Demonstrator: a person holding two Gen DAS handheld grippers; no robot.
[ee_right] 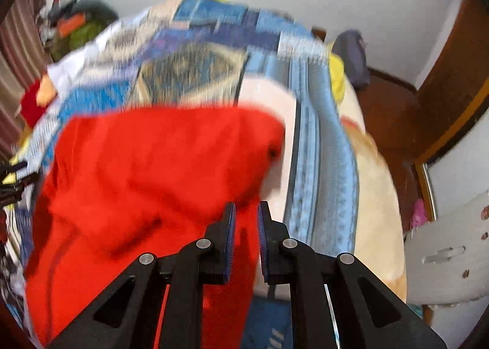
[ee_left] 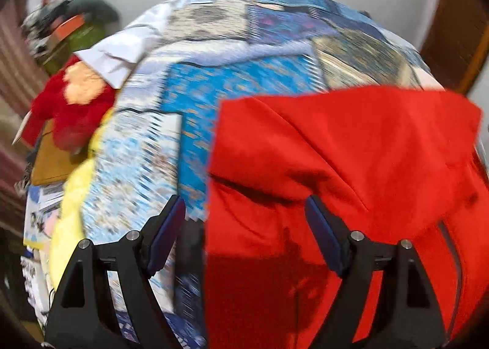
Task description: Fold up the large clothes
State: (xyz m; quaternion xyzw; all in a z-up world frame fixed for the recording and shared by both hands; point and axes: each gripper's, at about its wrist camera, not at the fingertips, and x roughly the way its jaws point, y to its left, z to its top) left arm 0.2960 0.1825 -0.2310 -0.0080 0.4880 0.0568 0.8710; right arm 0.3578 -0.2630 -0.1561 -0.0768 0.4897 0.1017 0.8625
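Observation:
A large bright red garment (ee_left: 351, 147) lies spread on a bed with a blue patchwork cover (ee_left: 232, 86). In the left wrist view my left gripper (ee_left: 244, 200) hangs over the garment's left edge. Its jaws are wide apart and the blue pads (ee_left: 166, 226) press on nothing. In the right wrist view the red garment (ee_right: 152, 165) fills the lower left. My right gripper (ee_right: 247, 205) is shut on a strip of the garment's right edge, and red cloth shows in the narrow gap between its pads (ee_right: 230, 235). Both views are motion-blurred.
A red and orange cloth (ee_left: 70, 110), a white cloth (ee_left: 122, 52) and a yellow cloth (ee_left: 73, 196) lie along the bed's left side. A pile of clutter (ee_left: 67, 21) sits at the far left. A brown wooden door (ee_right: 452, 83) and a floor mirror (ee_right: 428, 190) are on the right.

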